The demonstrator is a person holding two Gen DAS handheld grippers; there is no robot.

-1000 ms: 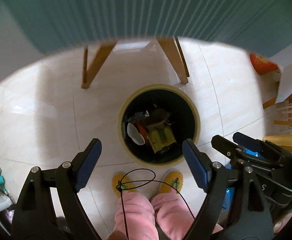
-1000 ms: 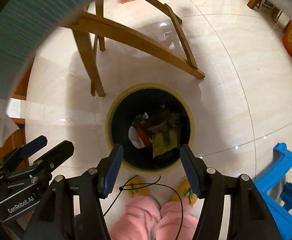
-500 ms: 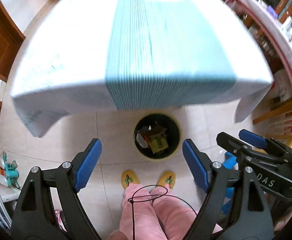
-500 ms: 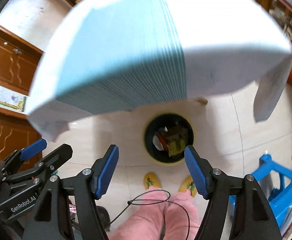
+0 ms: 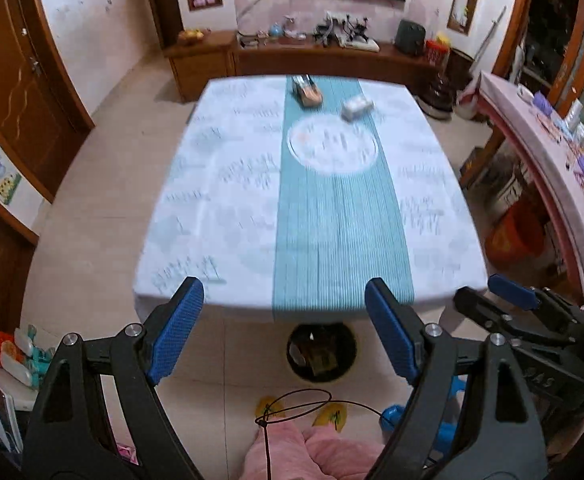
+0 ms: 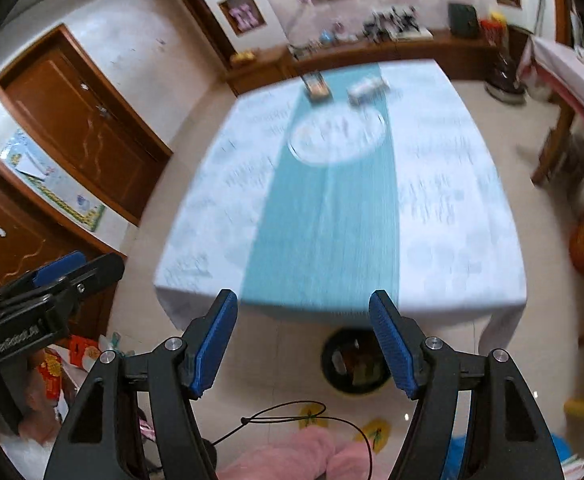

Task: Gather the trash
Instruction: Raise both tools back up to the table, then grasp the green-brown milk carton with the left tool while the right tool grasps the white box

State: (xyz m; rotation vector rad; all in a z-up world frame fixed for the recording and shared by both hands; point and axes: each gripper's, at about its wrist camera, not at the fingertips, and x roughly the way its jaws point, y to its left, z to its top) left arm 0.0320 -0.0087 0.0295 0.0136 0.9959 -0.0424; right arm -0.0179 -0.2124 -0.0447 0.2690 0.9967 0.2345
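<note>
A round black bin point(image 5: 321, 352) with trash inside stands on the floor at the near table edge; it also shows in the right wrist view point(image 6: 355, 362). On the far end of the table lie an orange packet point(image 5: 307, 91) point(image 6: 316, 86) and a white box point(image 5: 356, 108) point(image 6: 367, 89), both blurred. My left gripper point(image 5: 284, 320) is open and empty, held high above the bin. My right gripper point(image 6: 303, 332) is open and empty beside it. Each gripper shows at the edge of the other's view.
The table point(image 5: 236, 184) has a white cloth with a teal runner point(image 5: 331, 216) and a round white mat point(image 5: 331, 146). A wooden sideboard point(image 5: 311, 54) lines the far wall. A blue stool point(image 5: 447, 400) and a red bucket point(image 5: 513, 236) stand on the right.
Both grippers have risen from just over the bin to well above table height and tilted up. The whole tabletop and room now show. Both stayed open and empty.
</note>
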